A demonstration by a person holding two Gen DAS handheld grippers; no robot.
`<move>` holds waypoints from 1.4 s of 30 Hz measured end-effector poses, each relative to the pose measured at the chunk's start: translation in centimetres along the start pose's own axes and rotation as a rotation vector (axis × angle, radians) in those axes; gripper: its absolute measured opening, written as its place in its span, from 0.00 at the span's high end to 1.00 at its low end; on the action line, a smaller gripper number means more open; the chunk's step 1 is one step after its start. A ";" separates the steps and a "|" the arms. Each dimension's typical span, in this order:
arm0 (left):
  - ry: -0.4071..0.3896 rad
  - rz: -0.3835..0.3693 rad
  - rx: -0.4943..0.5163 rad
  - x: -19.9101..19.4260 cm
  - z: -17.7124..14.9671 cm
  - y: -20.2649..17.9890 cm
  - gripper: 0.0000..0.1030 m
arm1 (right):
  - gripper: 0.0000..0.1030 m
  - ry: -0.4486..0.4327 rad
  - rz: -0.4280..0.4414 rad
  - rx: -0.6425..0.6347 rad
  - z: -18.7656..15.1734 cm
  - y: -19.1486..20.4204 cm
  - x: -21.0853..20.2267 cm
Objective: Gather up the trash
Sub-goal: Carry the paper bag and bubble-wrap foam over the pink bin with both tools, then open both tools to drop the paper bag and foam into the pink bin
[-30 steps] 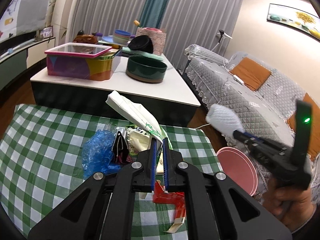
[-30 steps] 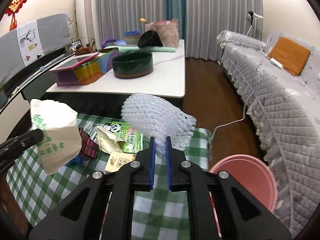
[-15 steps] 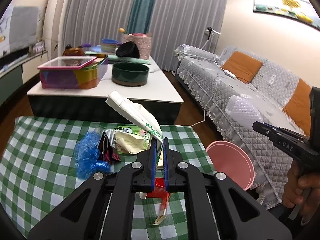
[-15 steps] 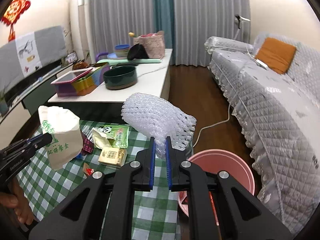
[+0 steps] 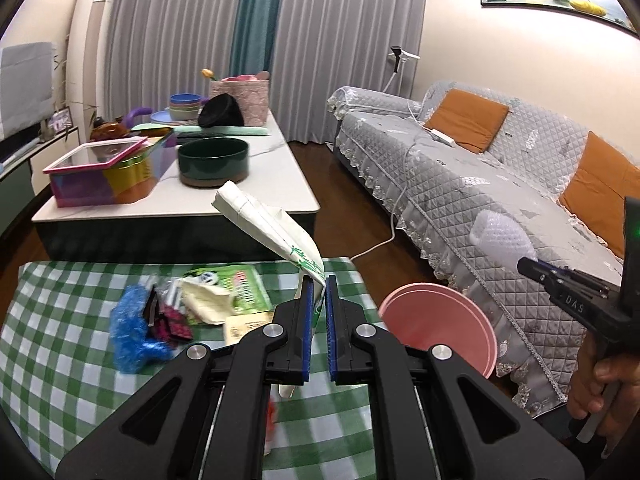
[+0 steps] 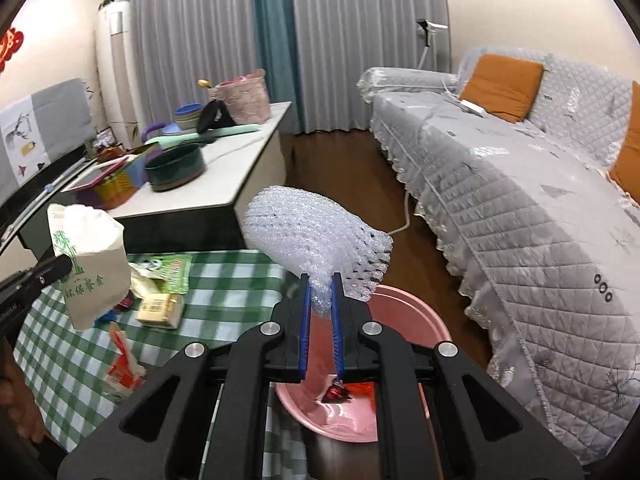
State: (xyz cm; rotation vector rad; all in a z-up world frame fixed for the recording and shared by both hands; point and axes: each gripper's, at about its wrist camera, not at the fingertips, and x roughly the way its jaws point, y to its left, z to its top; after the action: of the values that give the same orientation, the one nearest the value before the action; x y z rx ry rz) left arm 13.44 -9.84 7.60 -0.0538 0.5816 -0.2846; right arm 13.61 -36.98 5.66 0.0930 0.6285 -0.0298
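Observation:
My left gripper [image 5: 318,292] is shut on a cream paper bag [image 5: 268,224] with green print and holds it above the green checked table [image 5: 52,360]; the bag also shows in the right wrist view [image 6: 92,260]. My right gripper [image 6: 320,296] is shut on a white foam net sleeve [image 6: 308,236] and holds it over the pink bin [image 6: 404,324], which has red wrappers inside. The bin stands on the floor at the table's right edge [image 5: 448,320]. The foam sleeve also shows in the left wrist view [image 5: 500,240].
On the table lie a blue crumpled bag [image 5: 132,332], a green packet [image 5: 236,292], a yellow box [image 6: 160,308] and a red wrapper [image 6: 124,368]. A white coffee table [image 5: 256,184] with bowls stands behind. A grey sofa [image 5: 480,184] runs along the right.
Both grippers have risen and shifted right with their loads. The foam sleeve now hangs over the pink bin. The paper bag has moved toward the table's right edge.

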 end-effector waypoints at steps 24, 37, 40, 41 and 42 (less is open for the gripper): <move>0.048 -0.125 0.090 5.9 0.6 -9.7 0.94 | 0.91 0.090 -0.077 0.150 -0.5 -7.1 2.4; 0.135 -0.182 0.108 10.1 -0.8 -12.3 0.94 | 0.90 0.139 -0.091 0.160 -1.0 -7.7 3.8; 0.144 -0.184 0.114 10.7 -1.0 -12.6 0.94 | 0.90 0.142 -0.091 0.162 -1.1 -7.8 4.0; 0.148 -0.184 0.116 10.8 -1.0 -12.7 0.94 | 0.90 0.143 -0.091 0.161 -1.1 -7.8 4.0; 0.150 -0.184 0.117 11.0 -1.1 -12.8 0.94 | 0.90 0.143 -0.092 0.162 -1.0 -7.8 4.1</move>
State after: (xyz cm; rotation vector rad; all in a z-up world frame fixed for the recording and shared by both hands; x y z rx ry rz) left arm 18.39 -25.17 2.45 0.0282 0.7095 -0.5039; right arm 15.84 -44.62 1.82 0.2247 0.7727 -0.1639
